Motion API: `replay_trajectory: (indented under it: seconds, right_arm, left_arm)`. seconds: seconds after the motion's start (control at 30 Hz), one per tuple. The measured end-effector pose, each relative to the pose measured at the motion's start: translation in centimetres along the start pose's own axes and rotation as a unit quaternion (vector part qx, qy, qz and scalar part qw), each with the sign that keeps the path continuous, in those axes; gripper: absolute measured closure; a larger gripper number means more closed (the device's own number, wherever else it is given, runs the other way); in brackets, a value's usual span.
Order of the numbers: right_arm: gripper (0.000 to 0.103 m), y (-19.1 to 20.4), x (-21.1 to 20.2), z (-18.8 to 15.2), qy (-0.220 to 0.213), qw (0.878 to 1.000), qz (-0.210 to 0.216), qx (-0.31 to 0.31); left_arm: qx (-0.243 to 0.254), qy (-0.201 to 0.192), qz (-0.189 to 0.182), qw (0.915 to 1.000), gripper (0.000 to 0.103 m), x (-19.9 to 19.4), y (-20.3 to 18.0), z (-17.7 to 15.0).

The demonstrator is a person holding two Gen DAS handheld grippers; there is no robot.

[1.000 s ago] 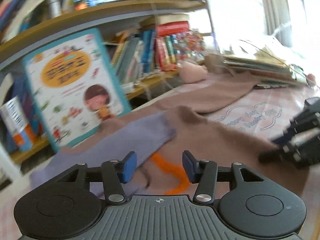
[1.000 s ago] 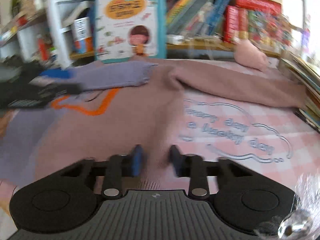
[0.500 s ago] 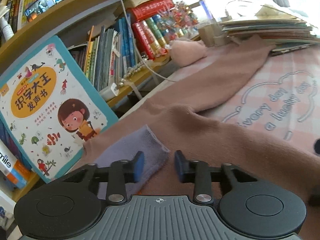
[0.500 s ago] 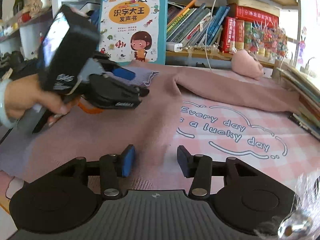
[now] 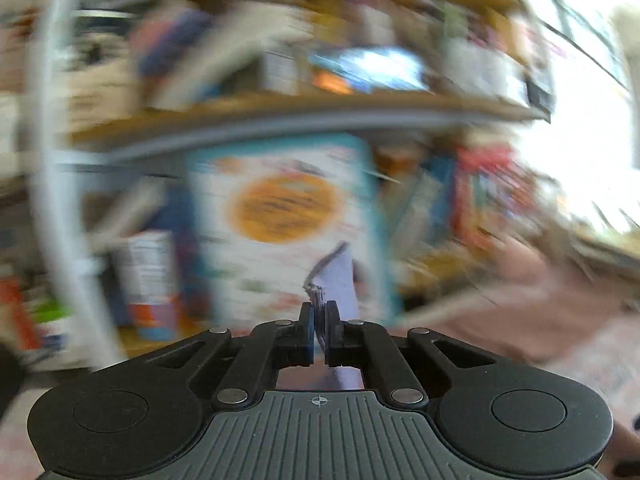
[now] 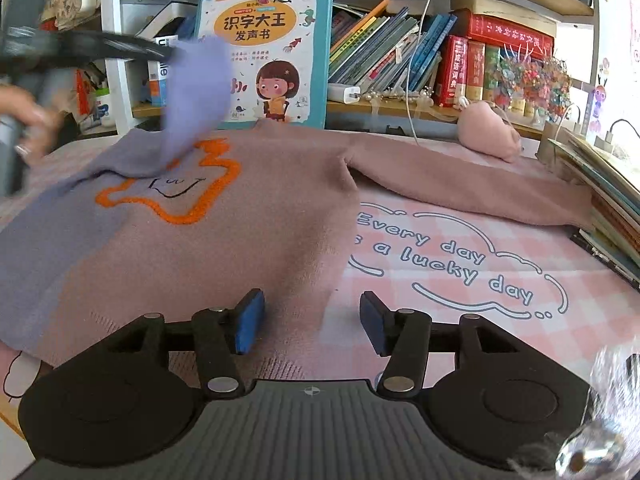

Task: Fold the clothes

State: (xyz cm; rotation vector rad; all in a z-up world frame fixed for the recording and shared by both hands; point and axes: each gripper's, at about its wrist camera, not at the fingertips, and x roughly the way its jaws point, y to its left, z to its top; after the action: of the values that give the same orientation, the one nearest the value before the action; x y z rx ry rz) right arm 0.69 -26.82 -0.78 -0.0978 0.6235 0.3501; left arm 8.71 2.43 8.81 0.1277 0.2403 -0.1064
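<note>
The left gripper [image 5: 319, 330] is pinching the purple sleeve [image 6: 196, 92] before a picture book [image 6: 266, 50]; the right gripper [image 6: 310, 326], empty, is opening over the sweater [image 6: 248, 220].

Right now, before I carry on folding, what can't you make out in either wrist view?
- Left wrist view: motion blur smears the bookshelf and sweater.
- Right wrist view: left gripper blurred; fingertips buried in the purple sleeve.
- Right wrist view: sweater hem hidden behind the right gripper, whose jaws are opening, nothing pinched.

Black right gripper [image 6: 311, 322], blue-padded jaws, silver screws
</note>
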Motion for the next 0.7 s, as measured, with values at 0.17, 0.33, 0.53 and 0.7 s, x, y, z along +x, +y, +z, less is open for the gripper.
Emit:
replay_trajectory:
  seconds: [0.17,0.33,0.53,0.7]
  right_arm:
    - [0.05,0.0,0.0,0.0,0.001,1.0,-0.002,0.001]
    - [0.049,-0.1,0.1,-0.1,0.002,1.0,-0.002,0.007]
    - [0.049,0.2,0.2,0.2,0.012,0.999,-0.014,0.028]
    - [0.05,1.1,0.4,0.8,0.027,0.999,-0.025,0.02]
  left_arm:
    - [-0.038,-0.007,0.115,0.9926,0.098,-4.7,9.2,0.0]
    - [-0.025,0.015,0.222,0.9747,0.099,-7.2,15.9,-1.9]
    - [-0.066,0.053,0.282,0.9558,0.099,-7.9,23.2,-5.0]
    - [-0.103,0.066,0.301,0.9455,0.099,-8.3,26.5,-7.8]
